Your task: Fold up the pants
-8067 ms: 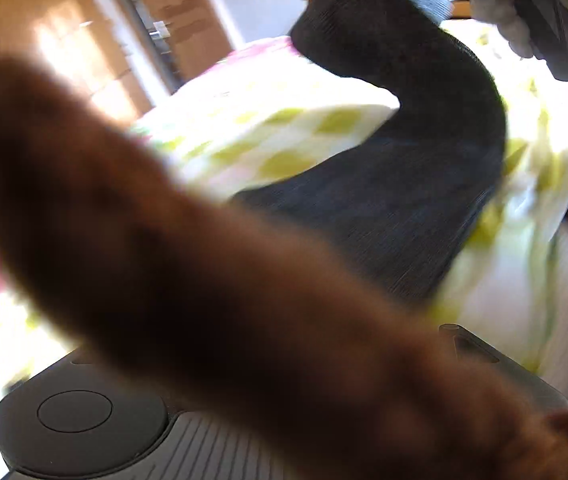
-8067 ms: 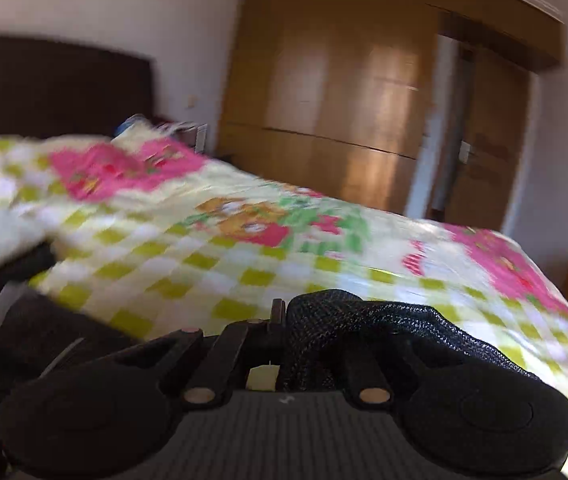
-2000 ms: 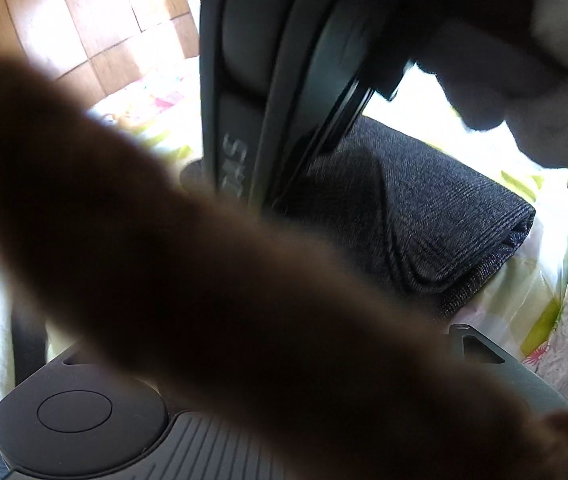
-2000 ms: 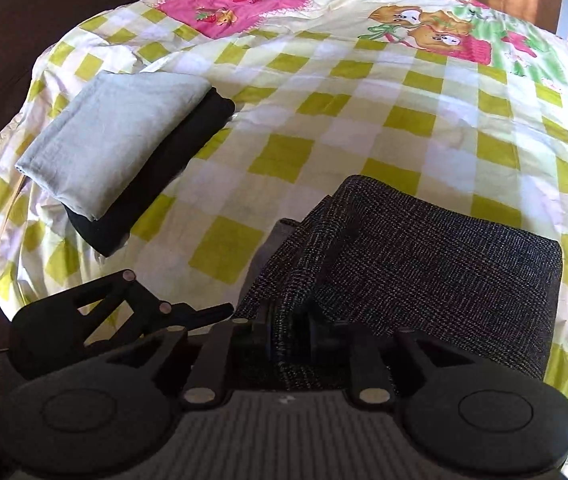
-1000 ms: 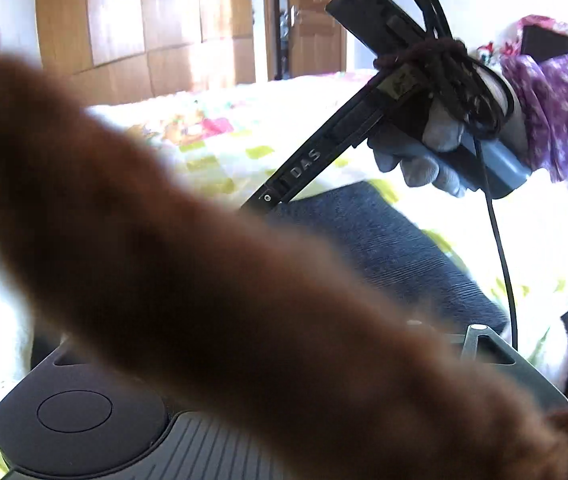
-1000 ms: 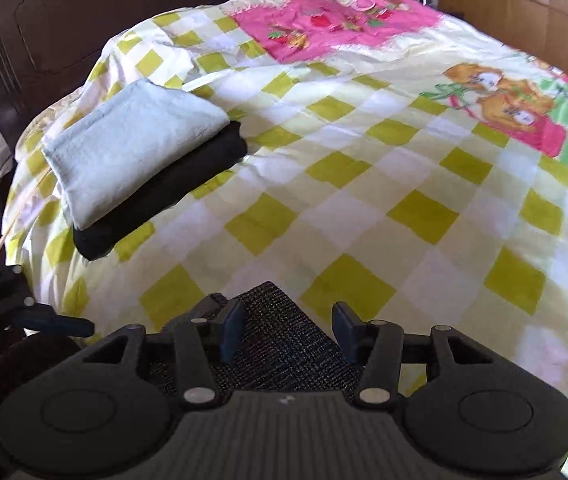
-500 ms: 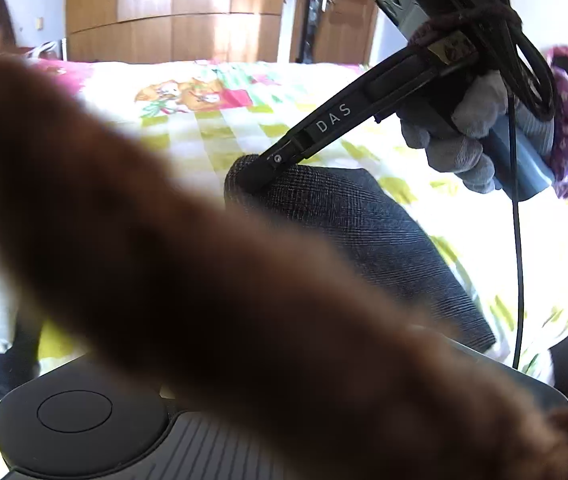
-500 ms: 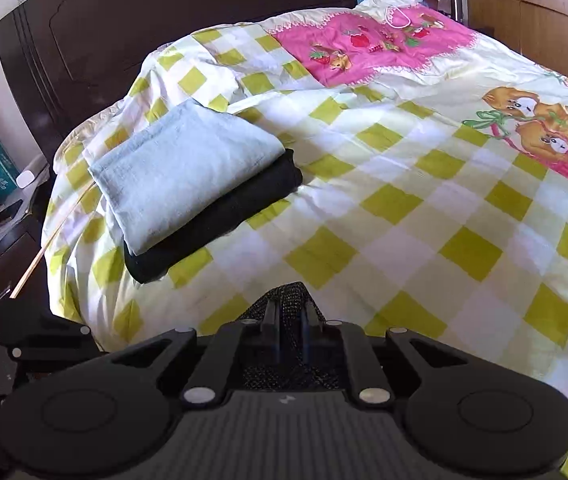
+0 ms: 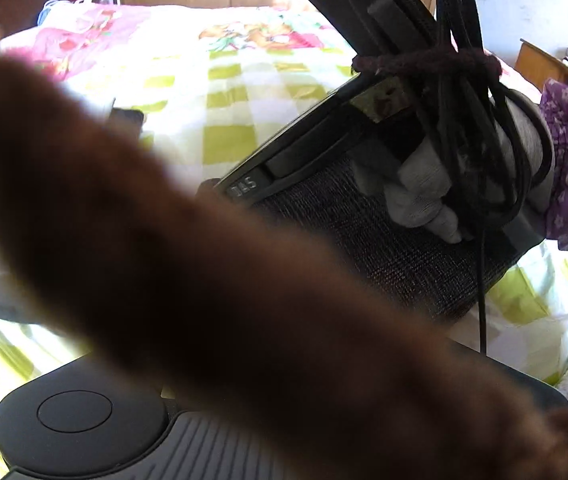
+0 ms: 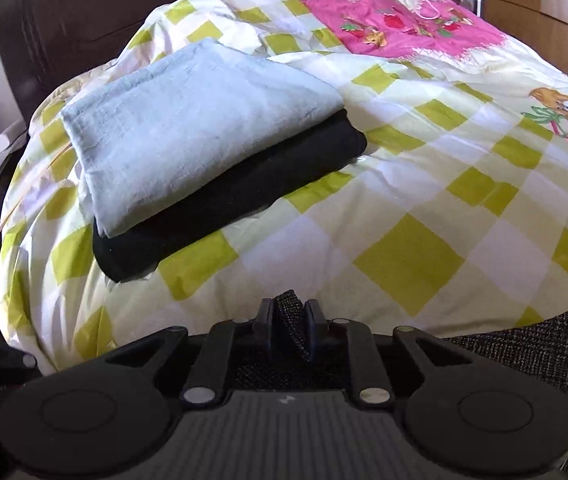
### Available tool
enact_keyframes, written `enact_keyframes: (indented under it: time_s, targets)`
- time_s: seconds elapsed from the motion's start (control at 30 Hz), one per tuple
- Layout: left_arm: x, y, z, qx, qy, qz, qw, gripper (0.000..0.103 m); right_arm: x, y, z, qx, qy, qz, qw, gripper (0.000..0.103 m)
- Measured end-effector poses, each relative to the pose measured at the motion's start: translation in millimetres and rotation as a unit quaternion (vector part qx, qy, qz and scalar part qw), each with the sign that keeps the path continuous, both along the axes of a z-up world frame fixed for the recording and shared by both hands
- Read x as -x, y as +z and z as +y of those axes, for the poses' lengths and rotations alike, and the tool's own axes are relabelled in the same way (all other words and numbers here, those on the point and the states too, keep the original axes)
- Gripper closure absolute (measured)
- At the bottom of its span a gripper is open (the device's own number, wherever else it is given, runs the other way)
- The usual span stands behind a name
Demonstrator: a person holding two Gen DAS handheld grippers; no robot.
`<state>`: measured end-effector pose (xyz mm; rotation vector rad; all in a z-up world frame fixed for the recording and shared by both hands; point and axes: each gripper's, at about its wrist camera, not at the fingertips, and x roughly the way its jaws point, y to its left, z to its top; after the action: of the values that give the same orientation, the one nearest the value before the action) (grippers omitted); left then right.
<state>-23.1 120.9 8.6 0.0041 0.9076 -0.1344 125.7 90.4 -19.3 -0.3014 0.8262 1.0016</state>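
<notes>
bright daylight | bedspread [image 9: 244, 92] overexposed | foreground blur | fisheye-bent edges

Sunlit checked bed [image 10: 424, 256], dark headboard [image 10: 64, 20]

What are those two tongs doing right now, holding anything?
Right tongs: opening slightly, pads pinching a fold of the dark grey woven pants.
Left tongs: hidden behind a blurry brown strand; cannot tell.
</notes>
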Motion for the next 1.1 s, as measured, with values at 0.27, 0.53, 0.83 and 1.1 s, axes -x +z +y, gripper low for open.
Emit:
enact_keyframes:
  time_s: [0.27, 0.53, 0.83, 1.1]
  targets:
    - [8, 5, -6, -0.005, -0.004, 0.021, 0.9998, 0.058, 35, 33, 4, 0.015, 0.040, -0.088, 0.995, 0.042]
    - [34, 43, -13, -0.026, 0.021, -0.050, 0.9982, 0.051, 40, 82, -98, -0.016, -0.087, -0.126, 0.988, 0.042]
    - [-42, -2, -11, -0.034, 0.043, 0.033, 0.9980, 0.039, 45, 29, -156, 0.054, -0.156, -0.098, 0.981, 0.042]
    - [-19, 8, 12, 0.024, 0.062, 0.019, 0.9976, 0.035, 9, 14, -205, -0.025, -0.210, 0.019, 0.977, 0.028]
